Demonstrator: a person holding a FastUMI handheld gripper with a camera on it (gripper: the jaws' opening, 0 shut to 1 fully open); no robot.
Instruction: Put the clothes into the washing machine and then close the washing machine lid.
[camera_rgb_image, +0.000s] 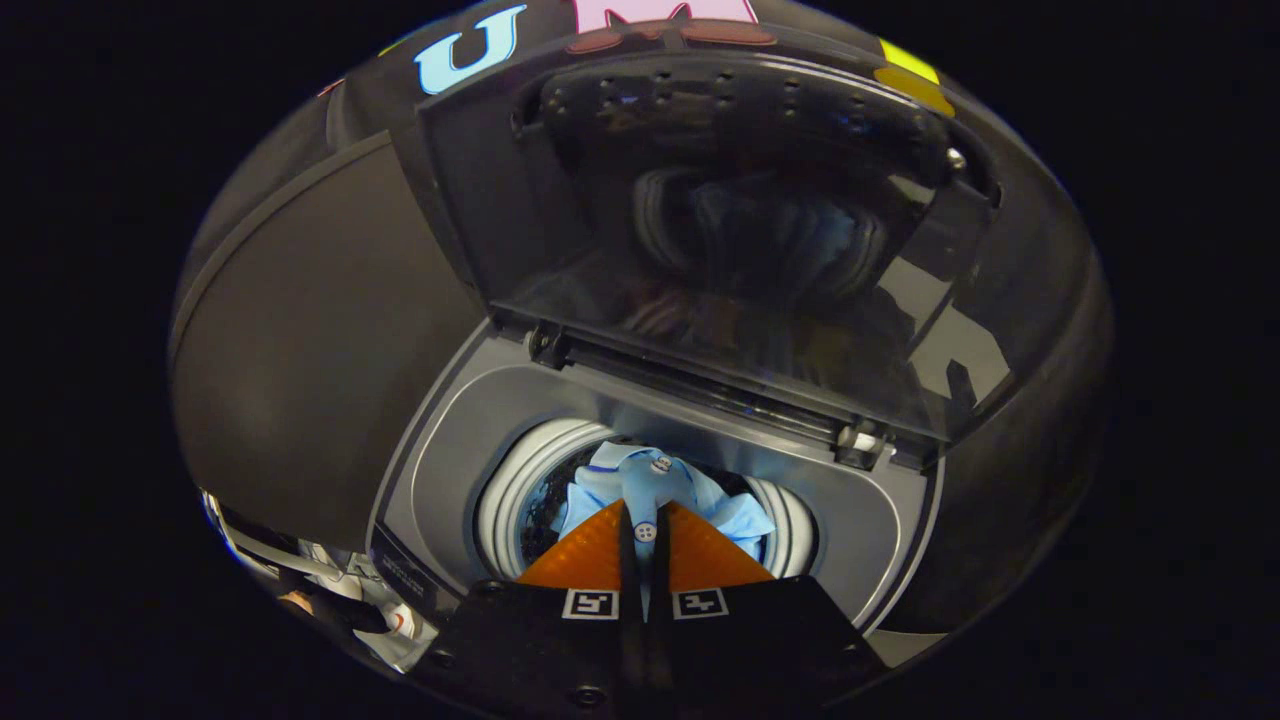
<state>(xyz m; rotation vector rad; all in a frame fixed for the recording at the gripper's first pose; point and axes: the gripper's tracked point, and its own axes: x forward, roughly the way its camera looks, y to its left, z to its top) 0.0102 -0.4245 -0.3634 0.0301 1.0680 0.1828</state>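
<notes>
Gripper (645, 530) at lower centre is clenched on a light blue shirt (640, 490) (buttoned placket pinched between the fingers). Shirt hangs over the washing machine drum (510, 500), lid (700, 230) standing open above.

A big dark wall (300, 330) stands beside the machine. Low down by it lie some white things (385, 615), too blurry to tell.

Washing machine (880, 520) lower centre of frame, top opening facing up. Lid (700, 240) raised, hinged at rear edge of opening, standing behind drum (510, 500) across upper centre. Shirt (640, 490) in drum mouth, just ahead of and between fingers. Hand-held gripper (645, 560) bottom centre, fingers nearly together with strip of shirt between them. Booth wall behind and left of lid.
</notes>
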